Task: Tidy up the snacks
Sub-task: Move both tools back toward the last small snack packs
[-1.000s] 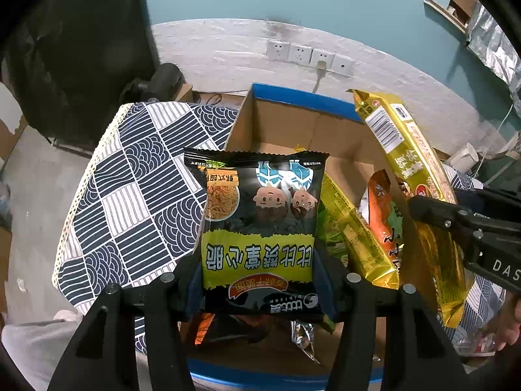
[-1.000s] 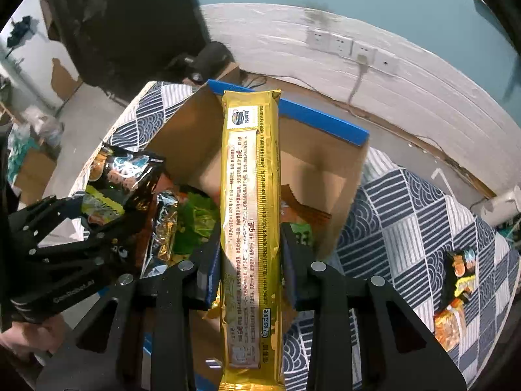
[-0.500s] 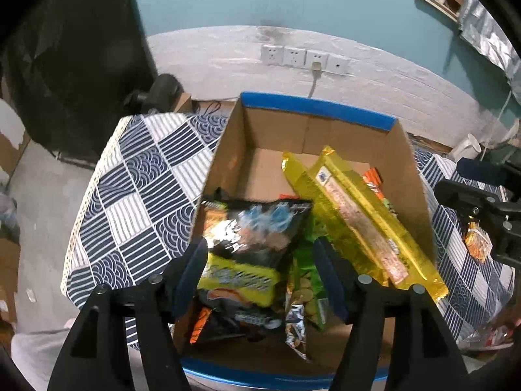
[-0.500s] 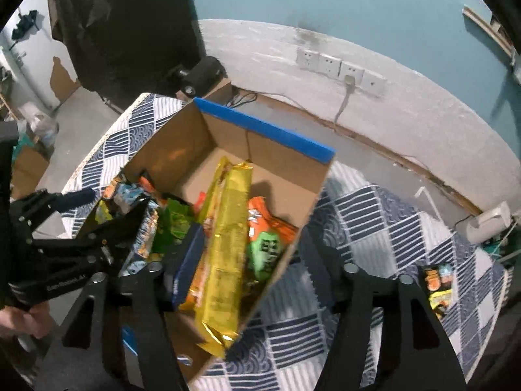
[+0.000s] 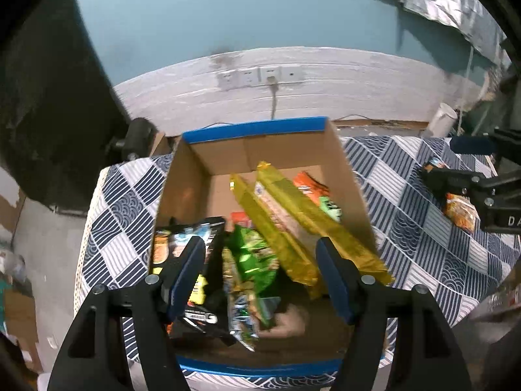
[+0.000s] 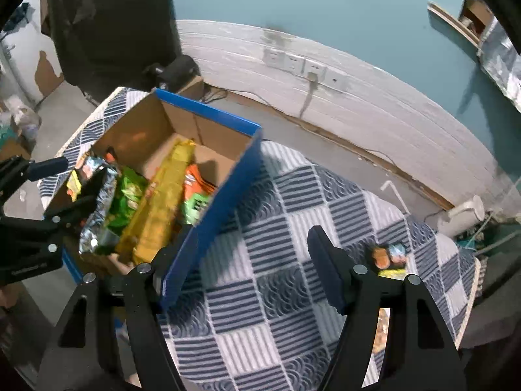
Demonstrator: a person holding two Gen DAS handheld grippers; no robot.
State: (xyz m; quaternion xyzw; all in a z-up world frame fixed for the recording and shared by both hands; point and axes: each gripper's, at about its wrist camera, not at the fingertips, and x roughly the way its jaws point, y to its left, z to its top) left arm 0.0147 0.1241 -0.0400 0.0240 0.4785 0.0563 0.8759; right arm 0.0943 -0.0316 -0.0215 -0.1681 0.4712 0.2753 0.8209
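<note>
A cardboard box with blue rims [image 5: 257,128] [image 6: 208,109] stands on the patterned cloth. In it lie a black snack bag [image 5: 177,239], a green bag [image 5: 250,254], two long yellow packs [image 5: 293,215] [image 6: 162,202] and an orange bag [image 5: 312,189]. My left gripper [image 5: 259,247] hangs over the box's near half, its jaws opening, no pad touching a snack. My right gripper [image 6: 247,244] is over the cloth beside the box's right wall, jaws opening and empty; the box corner hides its left fingertip.
The blue-and-white cloth [image 6: 293,195] covers the table. Loose snack packets lie on it right of the box [image 6: 389,257] [image 5: 459,210]. A white wall base with sockets [image 5: 260,76] runs behind. The floor drops off left of the table.
The left gripper let go of the black bag and the right one let go of the long yellow pack; both now lie in the box. Both grippers opened, and the right one swung right over the cloth.
</note>
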